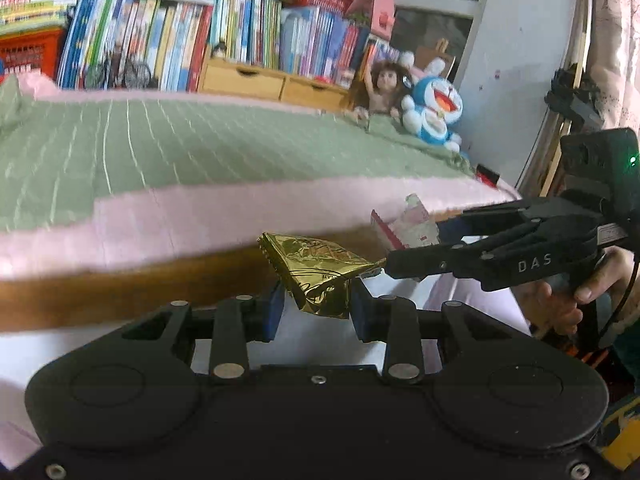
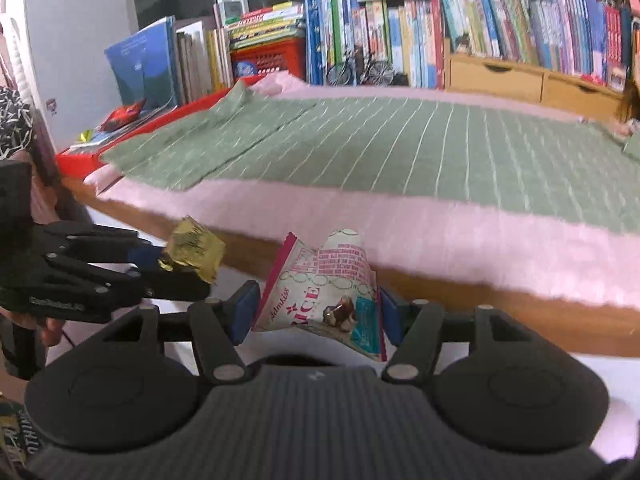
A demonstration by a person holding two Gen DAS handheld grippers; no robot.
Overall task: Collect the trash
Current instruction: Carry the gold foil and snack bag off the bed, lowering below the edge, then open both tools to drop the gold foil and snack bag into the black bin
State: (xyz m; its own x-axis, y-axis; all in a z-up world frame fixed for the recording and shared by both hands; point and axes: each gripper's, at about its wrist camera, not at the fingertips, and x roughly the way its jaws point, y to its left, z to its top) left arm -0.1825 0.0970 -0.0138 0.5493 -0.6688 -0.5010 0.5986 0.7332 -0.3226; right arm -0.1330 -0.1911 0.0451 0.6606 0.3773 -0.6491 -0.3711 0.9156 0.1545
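Observation:
My left gripper is shut on a crumpled gold foil wrapper, which sticks up between its blue pads in front of the bed's wooden side. The same gold wrapper shows at the left of the right wrist view, in the left gripper. My right gripper is shut on a pink and white snack packet with a chocolate picture on it. In the left wrist view the right gripper reaches in from the right with that packet, a hand on its handle.
A bed with a pink sheet and green striped blanket fills the middle. Behind it stand bookshelves, wooden drawers, a doll and a blue plush toy. A red tray holds more wrappers.

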